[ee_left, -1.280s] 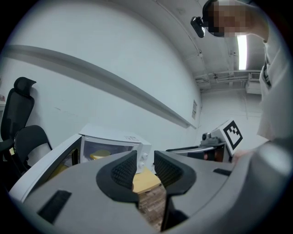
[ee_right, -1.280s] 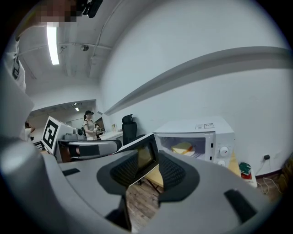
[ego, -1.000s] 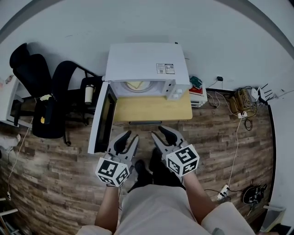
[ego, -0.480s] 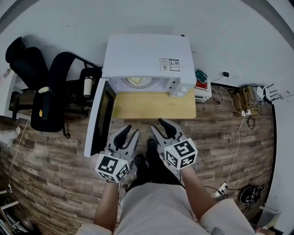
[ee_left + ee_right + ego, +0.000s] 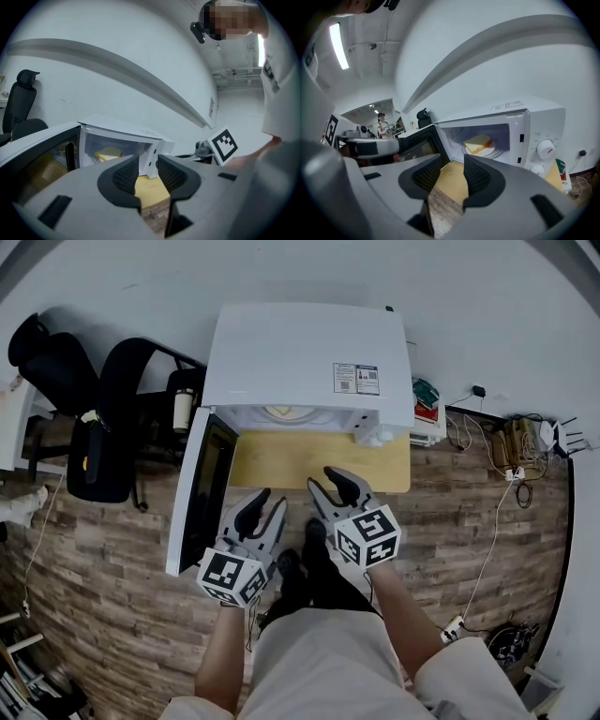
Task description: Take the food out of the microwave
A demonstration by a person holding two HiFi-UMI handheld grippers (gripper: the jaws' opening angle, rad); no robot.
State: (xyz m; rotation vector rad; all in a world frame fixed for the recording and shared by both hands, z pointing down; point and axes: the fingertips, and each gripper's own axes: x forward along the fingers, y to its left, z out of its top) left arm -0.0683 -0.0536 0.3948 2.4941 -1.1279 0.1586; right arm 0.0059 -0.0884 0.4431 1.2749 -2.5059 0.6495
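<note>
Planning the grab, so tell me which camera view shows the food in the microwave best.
The right gripper view: the bread slice lies in full sight on its white plate inside the open microwave. The left gripper view shows it smaller; the head view catches only a sliver under the roof.

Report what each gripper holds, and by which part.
Nothing is held. The left gripper and right gripper are open and empty; the bread lies inside the microwave.

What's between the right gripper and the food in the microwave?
Just bare yellow tabletop, then the microwave's open front. Nothing blocks the right gripper from the food on its plate, as the right gripper view shows.
</note>
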